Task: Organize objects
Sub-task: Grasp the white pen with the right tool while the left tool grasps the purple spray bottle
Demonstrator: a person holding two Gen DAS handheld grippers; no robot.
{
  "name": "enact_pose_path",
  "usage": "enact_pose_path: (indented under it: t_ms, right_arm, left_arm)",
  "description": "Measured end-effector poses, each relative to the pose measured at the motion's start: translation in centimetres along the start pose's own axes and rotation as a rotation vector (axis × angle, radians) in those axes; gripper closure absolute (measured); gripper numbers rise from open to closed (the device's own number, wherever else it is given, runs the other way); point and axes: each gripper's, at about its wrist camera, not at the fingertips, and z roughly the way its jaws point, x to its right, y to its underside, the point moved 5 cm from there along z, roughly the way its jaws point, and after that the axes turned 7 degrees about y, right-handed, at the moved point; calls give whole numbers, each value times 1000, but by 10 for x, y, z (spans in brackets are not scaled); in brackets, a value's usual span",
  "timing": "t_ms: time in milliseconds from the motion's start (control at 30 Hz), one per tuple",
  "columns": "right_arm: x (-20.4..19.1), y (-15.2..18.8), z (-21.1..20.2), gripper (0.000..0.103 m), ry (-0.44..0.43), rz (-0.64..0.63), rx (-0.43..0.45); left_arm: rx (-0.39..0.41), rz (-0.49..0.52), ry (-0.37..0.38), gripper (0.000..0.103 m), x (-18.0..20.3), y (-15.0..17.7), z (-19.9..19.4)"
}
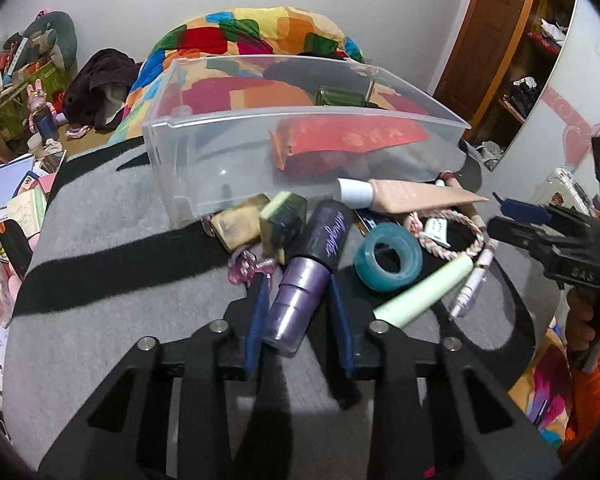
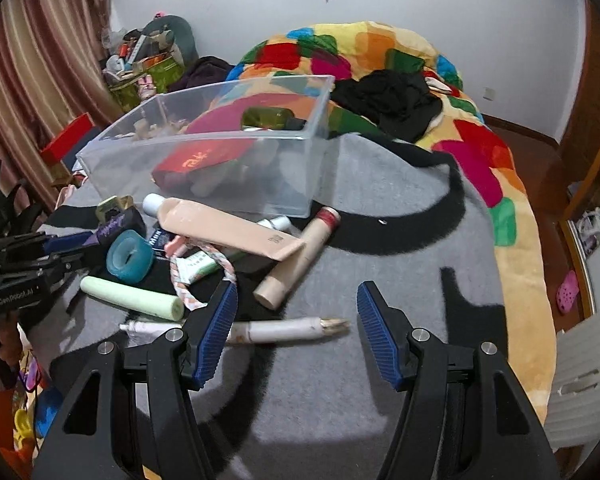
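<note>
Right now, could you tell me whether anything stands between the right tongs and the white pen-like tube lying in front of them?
Nothing visible does. The right tongs stand open, and the white tube lies bare on the grey blanket between their fingers.

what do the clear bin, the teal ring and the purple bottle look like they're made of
Clear bin: thin rigid plastic, glossy; the quilt shows through its walls.
Teal ring: probably a roll of translucent tape; glassy edges, open core.
Purple bottle: looks like plastic with a metallic, pearly sheen; could be coated.
</note>
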Motion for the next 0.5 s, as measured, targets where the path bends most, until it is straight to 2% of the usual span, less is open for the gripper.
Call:
enact_pose_path:
  t_ms: [67,200,367,500]
  right_arm:
    - [-7,-2,3,44,-23,-34,-10]
    - [-16,5,14,45,-73,-87,-86]
    - [-15,20,1,45,-135,-134,-125]
    - [-15,36,-11,45,-141,-172,-151]
  left_arm:
    - [1,9,-8,77,3,5,-3]
    - [3,18,-18,80,6,18,-15]
    - [-2,8,-10,81,2,37,-33]
    - [-8,15,-13,81,4,49,-46]
